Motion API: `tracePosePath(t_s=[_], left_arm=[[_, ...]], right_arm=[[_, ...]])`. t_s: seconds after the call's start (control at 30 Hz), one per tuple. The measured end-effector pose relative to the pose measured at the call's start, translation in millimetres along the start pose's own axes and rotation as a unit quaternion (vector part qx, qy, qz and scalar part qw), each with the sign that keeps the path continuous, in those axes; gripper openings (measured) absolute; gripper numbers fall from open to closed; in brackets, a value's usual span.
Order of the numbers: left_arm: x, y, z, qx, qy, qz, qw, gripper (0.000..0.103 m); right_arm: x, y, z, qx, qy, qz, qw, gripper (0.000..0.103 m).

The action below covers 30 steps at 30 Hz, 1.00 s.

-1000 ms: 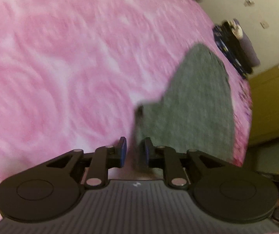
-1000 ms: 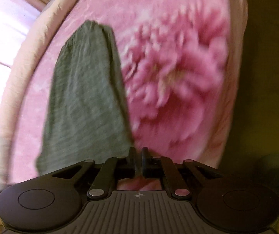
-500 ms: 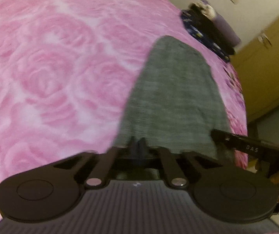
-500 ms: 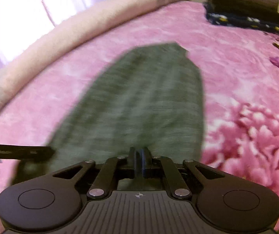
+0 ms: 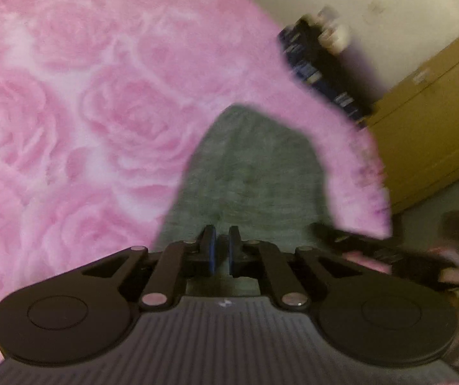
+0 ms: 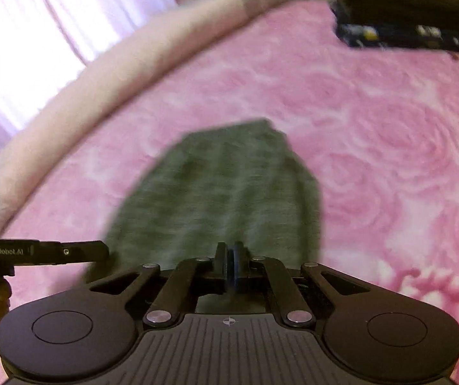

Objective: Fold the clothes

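Observation:
A grey knit garment (image 5: 248,173) lies in a long folded strip on the pink rose-print bedspread (image 5: 69,122). My left gripper (image 5: 221,245) is at its near edge, jaws a small gap apart with grey cloth between the blue pads. My right gripper (image 6: 231,256) is shut on the near edge of the same garment (image 6: 223,186). The left gripper's fingers (image 6: 69,252) show at the left of the right wrist view, at the garment's near left corner.
A stack of folded dark clothes (image 6: 405,22) sits at the far corner of the bed. A rolled beige blanket (image 6: 117,67) runs along the far side under the curtains. A yellow-brown cabinet (image 5: 431,128) stands beyond the bed's right edge.
Both grippers came to the garment's near edge. The left jaws shut half a second ago and now show a small gap. The garment looks shorter and further forward than before.

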State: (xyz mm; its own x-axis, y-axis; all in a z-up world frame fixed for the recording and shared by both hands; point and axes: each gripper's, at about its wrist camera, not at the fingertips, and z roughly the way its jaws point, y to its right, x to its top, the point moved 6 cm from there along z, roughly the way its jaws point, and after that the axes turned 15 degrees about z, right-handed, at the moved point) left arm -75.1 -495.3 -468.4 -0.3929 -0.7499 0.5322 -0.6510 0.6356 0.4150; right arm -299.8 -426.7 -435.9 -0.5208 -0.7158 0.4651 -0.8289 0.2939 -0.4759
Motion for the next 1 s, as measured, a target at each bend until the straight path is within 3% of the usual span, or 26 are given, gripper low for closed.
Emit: tracePosePath(t_s=[0.13, 0.23, 0.33, 0.47, 0.6, 0.77, 0.9, 1.0], left_arm=[[18.1, -0.7, -9.4, 0.002, 0.028, -0.025, 0.9993, 0.002], [39.5, 9.9, -2.0, -0.009, 0.042, -0.010, 0.9990, 0.003], [57.0, 16.5, 21.6, 0.002, 0.035, 0.012, 0.9993, 0.003], [61.1, 14.8, 29.8, 0.031, 0.027, 0.016, 0.9990, 0.004], [53.7, 17.1, 3.1, 0.065, 0.041, 0.031, 0.9966, 0.007], [-0.3, 33.6, -53.8, 0.079, 0.042, 0.017, 0.9958, 0.007], [-74.3, 51.8, -90.6, 0.096, 0.003, 0.012, 0.9953, 0.007], [-127.1, 56.1, -110.5, 0.110, -0.042, -0.010, 0.9930, 0.007]], right_arm=[[18.2, 15.9, -13.0, 0.004, 0.009, 0.024, 1.000, 0.002], [36.3, 5.6, -21.1, 0.019, 0.030, 0.005, 0.999, 0.003], [50.2, -5.2, -4.4, 0.035, 0.027, -0.011, 0.999, 0.003], [51.9, 10.3, 26.8, -0.018, 0.007, -0.025, 1.000, 0.002], [52.3, 19.2, -10.6, -0.040, 0.051, -0.008, 0.998, 0.003], [9.9, 2.1, -66.4, -0.028, 0.048, -0.005, 0.998, 0.003], [-71.7, -25.5, -91.4, -0.036, -0.010, -0.024, 0.999, 0.003], [-131.4, -26.7, -96.6, -0.070, -0.062, -0.010, 0.996, 0.003]])
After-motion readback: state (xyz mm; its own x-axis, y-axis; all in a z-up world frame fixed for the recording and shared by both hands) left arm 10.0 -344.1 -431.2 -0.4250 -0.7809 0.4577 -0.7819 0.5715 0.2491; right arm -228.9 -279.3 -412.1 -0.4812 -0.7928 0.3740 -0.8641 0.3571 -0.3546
